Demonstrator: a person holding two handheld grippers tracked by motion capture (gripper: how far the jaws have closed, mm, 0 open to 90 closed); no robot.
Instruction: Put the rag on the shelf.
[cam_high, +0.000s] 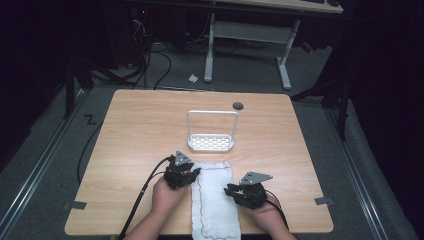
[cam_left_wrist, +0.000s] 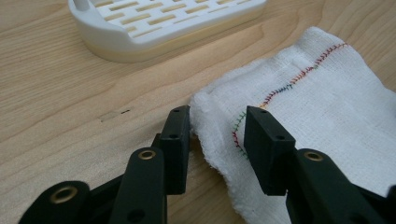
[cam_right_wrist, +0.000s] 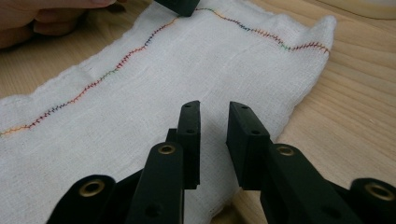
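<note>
Centrally: white cloth (cam_high: 215, 197) flat on table (cam_high: 135, 130), long axis running toward the near edge, near end hanging over it. Coloured zigzag stitching along both long edges, readable in both gripper views, barely a thin line in high view.

Left gripper (cam_left_wrist: 217, 122) at cloth's far-left corner, jaws spread, one jaw on bare wood, the other over the fabric, corner edge between them. Not pinching anything. High view puts left gripper (cam_high: 184, 172) just beside the cloth edge, left hand (cam_high: 167, 192) behind it, cable trailing off toward the near-left.

Right gripper (cam_right_wrist: 214, 122) jaws apart with a narrow gap, low over the cloth's right edge, nothing gripped; contact with fabric hard to tell. High view has right gripper (cam_high: 245, 191) touching or just beside the right edge about midway along, grey plate on top.

Right gripper view also catches a jaw tip of the left gripper on the far stitched edge, plus fingers (cam_right_wrist: 51, 18) at top left.

Beyond cloth: white slotted rack (cam_high: 211, 142) with tall loop handle, just past the far end, apart from it. Left gripper view gets its slots (cam_left_wrist: 166, 14) close-up. Small dark round spot (cam_high: 238, 105) on table behind rack.
</note>
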